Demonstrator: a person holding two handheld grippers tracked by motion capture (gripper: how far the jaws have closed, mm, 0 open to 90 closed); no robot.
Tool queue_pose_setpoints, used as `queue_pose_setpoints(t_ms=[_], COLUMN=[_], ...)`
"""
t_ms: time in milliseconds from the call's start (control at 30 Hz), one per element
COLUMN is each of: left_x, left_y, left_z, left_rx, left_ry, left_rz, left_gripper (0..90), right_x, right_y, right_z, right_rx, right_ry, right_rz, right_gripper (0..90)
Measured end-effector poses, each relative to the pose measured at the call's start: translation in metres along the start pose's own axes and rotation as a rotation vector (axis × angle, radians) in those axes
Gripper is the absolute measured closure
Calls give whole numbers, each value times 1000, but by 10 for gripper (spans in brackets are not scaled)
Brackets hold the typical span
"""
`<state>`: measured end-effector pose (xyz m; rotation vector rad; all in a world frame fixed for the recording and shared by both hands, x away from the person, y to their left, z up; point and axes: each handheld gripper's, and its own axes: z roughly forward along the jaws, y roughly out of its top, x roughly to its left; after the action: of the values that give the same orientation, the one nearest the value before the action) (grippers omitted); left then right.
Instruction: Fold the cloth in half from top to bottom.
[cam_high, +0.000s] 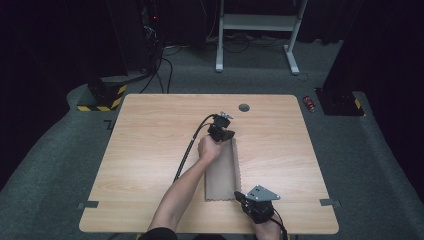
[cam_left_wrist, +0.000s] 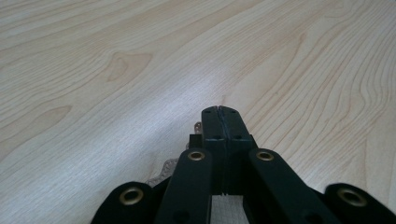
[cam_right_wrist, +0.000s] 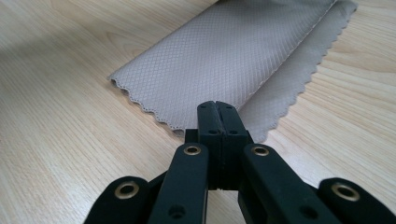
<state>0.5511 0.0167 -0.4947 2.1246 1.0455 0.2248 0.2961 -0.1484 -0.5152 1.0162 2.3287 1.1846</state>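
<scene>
- Left claw (cam_high: 226, 136), jaws pressed together, sits at the far end of a folded grey cloth (cam_high: 221, 172).
- Right claw (cam_high: 241, 196), jaws together, meets the cloth's near scalloped corner.
- The cloth lies mid-counter (cam_high: 150, 150).

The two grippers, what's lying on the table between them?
The folded grey cloth spans the stretch between the left gripper at its far end and the right gripper at its near corner, seen in the high view.

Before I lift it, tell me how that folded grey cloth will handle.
The grey cloth will likely be floppy: it lies flat, folded over itself, so lifted ends would probably sag. It looks thin and light. Its quilted weave should grip better than a slick fabric, though it may slide on the smooth wooden table.
</scene>
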Motion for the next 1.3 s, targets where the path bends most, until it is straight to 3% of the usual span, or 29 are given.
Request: queue_pose_setpoints(t_ms=[600, 833, 900, 1000, 1133, 1300], left_x=[-6, -7, -5, -4, -1, 10], left_y=[2, 1, 1, 3, 2, -12], left_z=[8, 10, 9, 3, -15, -36], left_rx=[13, 24, 15, -3, -40, -45], left_ry=[4, 19, 27, 31, 63, 109], left_rz=[26, 41, 34, 7, 10, -13], left_gripper=[900, 893, 834, 720, 613, 549], right_x=[-7, -10, -11, -13, -19, -25], right_y=[-7, -9, -8, -8, -5, 1], right_z=[-3, 0, -1, -2, -5, -5], right_rx=[30, 55, 48, 41, 25, 16], right_ry=[-29, -19, -17, -20, -34, -38], right_rz=[5, 16, 18, 25, 47, 54], right_gripper=[899, 879, 811, 785, 752, 725])
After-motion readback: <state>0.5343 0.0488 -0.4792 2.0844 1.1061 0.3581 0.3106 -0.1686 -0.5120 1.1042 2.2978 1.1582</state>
